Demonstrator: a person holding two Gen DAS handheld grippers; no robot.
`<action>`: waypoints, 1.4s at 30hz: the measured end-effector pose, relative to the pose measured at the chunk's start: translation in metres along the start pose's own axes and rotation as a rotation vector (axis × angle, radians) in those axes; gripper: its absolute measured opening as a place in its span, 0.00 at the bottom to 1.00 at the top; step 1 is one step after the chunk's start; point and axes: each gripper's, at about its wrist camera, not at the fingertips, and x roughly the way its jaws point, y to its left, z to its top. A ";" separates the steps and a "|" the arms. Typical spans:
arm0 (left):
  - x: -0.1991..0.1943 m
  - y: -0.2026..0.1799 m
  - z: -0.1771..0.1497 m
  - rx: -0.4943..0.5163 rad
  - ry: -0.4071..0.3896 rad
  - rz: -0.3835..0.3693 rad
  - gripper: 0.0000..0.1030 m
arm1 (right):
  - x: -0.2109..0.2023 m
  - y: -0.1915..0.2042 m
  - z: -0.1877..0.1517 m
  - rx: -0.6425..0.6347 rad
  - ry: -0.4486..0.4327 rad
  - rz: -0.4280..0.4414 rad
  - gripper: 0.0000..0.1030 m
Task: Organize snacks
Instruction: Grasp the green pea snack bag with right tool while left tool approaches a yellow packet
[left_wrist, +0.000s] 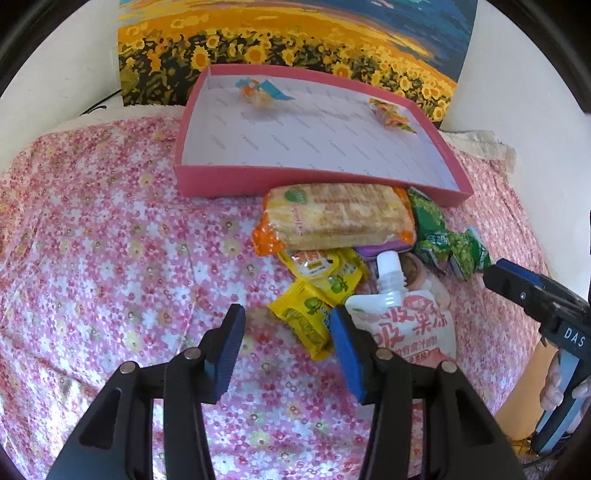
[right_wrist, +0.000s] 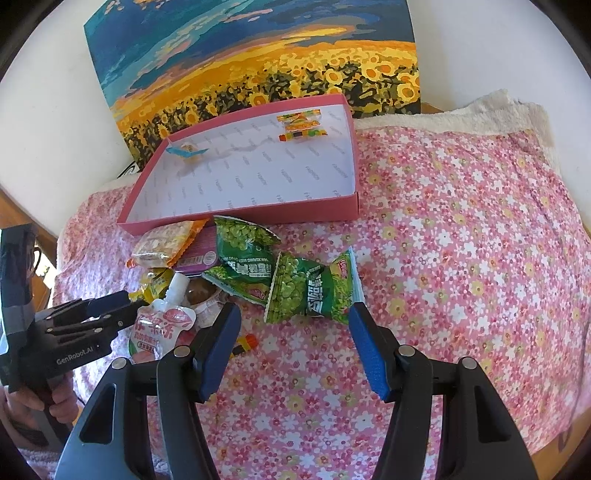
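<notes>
A pink box (left_wrist: 317, 181) (right_wrist: 240, 218) holds two small candy packets (left_wrist: 262, 90) (left_wrist: 389, 114). In front of it is a pile: a biscuit pack (left_wrist: 340, 218), yellow packets (left_wrist: 303, 321), a white and pink jelly pouch (left_wrist: 402, 325) and two green pea bags (right_wrist: 243, 251) (right_wrist: 310, 291). My left gripper (left_wrist: 287, 314) is open just above the cloth, its right finger beside the nearest yellow packet, pads not pressing it. My right gripper (right_wrist: 293, 314) is open with the nearer green bag just past its fingertips. Each gripper shows in the other's view (left_wrist: 535, 291) (right_wrist: 110, 310).
A pink floral cloth (right_wrist: 461, 240) covers the surface, with a white towel (right_wrist: 509, 114) under its far edge. A sunflower painting (left_wrist: 295, 48) leans on the white wall behind the box. A purple tin (right_wrist: 199, 258), a jelly cup (right_wrist: 201, 291) and a small striped candy (right_wrist: 243, 343) lie in the pile.
</notes>
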 end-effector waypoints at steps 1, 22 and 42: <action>0.001 -0.001 0.000 -0.002 -0.003 0.000 0.49 | 0.000 -0.001 0.000 0.002 0.000 -0.001 0.60; 0.007 -0.004 0.005 -0.006 -0.026 -0.037 0.26 | 0.003 -0.010 0.001 0.039 -0.004 -0.025 0.60; 0.001 0.020 0.001 -0.044 -0.034 0.034 0.26 | 0.039 -0.011 0.009 0.062 0.049 -0.018 0.60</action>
